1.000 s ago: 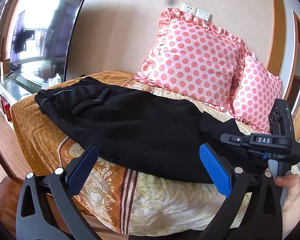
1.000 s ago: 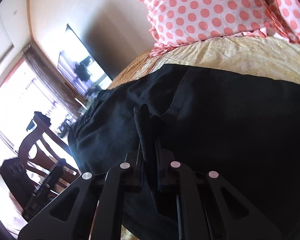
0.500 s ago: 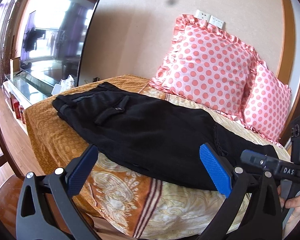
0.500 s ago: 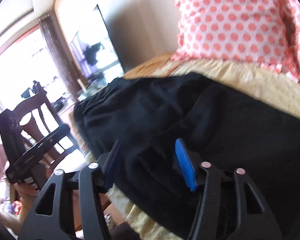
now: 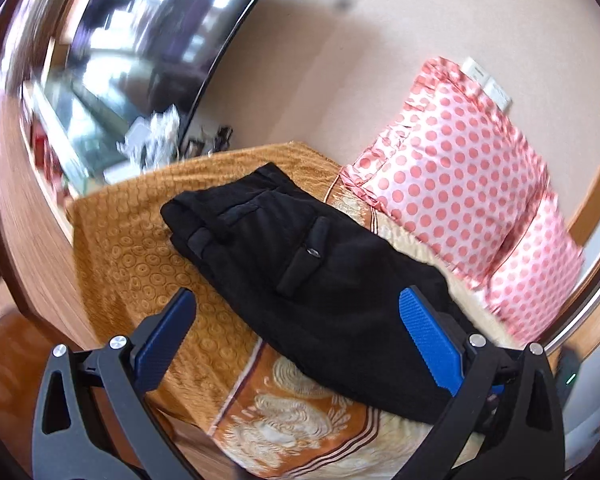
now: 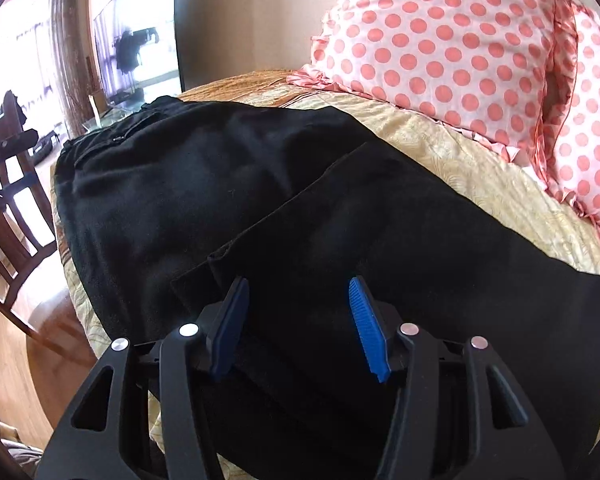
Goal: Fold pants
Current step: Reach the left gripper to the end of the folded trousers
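Now the black pants lie centre-frame on the bed (folded), pillows upper right; left gripper & right gripper both gape, empty.

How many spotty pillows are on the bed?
2. One big pillow leans on the wall behind the black pants. The second pillow sits beside it, partly tucked behind it at the right edge. More may be out of view.
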Tool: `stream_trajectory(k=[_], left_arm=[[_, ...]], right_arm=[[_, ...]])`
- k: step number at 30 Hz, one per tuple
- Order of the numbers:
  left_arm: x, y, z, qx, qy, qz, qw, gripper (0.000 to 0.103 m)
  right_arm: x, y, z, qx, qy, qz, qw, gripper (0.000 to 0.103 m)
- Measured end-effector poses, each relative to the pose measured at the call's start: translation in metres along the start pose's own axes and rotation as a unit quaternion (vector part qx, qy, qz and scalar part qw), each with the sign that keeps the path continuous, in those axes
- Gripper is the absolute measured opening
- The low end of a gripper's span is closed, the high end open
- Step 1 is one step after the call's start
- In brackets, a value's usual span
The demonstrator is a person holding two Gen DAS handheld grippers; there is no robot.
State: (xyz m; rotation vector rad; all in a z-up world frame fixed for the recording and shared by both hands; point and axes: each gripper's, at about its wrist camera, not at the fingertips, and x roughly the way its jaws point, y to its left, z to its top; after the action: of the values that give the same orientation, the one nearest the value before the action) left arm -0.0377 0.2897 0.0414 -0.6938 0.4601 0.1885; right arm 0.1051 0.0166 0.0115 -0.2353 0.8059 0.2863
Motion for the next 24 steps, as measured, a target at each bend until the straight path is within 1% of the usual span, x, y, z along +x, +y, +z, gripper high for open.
stream_trajectory(k=[2,3,6,9,10,11,14,17,20,21,24], left_arm=[[0.012,0.021,0.015,-0.065,0.035,-0.027,0.9969,0.101],[0.019,0.030,0.020,-0.091,0.051,-0.032,0.9940,0.101],[0.035,0.045,0.029,-0.136,0.084,-0.036,0.9864,0.101],[0.043,0.051,0.037,-0.157,0.096,-0.045,0.9819,0.101],[0.047,0.053,0.040,-0.166,0.103,-0.059,0.9789,0.101],[0.052,0.056,0.042,-0.178,0.117,-0.074,0.9742,0.101],[0.060,0.060,0.047,-0.200,0.129,-0.087,0.9673,0.101],[0.063,0.069,0.049,-0.241,0.137,-0.103,0.9552,0.101],[0.062,0.076,0.046,-0.285,0.148,-0.121,0.9394,0.101],[0.063,0.075,0.045,-0.290,0.153,-0.126,0.9364,0.101],[0.066,0.070,0.043,-0.288,0.163,-0.129,0.9348,0.101]], right_arm=[[0.003,-0.003,0.000,0.011,0.000,0.008,1.000,0.055],[0.003,-0.003,0.000,0.013,-0.001,0.010,1.000,0.055],[0.002,0.000,0.000,0.012,-0.003,0.009,1.000,0.055],[0.002,0.000,0.000,0.012,-0.004,0.009,1.000,0.055],[0.002,0.000,0.000,0.012,-0.005,0.010,1.000,0.055],[0.003,0.001,-0.001,0.012,-0.006,0.010,1.000,0.055],[0.003,0.000,-0.001,0.014,-0.009,0.011,1.000,0.055],[0.003,-0.001,-0.002,0.016,-0.013,0.013,1.000,0.055],[0.003,-0.002,-0.002,0.017,-0.014,0.015,1.000,0.056],[0.004,-0.002,-0.001,0.018,-0.014,0.015,1.000,0.056],[0.005,-0.002,-0.001,0.018,-0.015,0.017,1.000,0.057]])
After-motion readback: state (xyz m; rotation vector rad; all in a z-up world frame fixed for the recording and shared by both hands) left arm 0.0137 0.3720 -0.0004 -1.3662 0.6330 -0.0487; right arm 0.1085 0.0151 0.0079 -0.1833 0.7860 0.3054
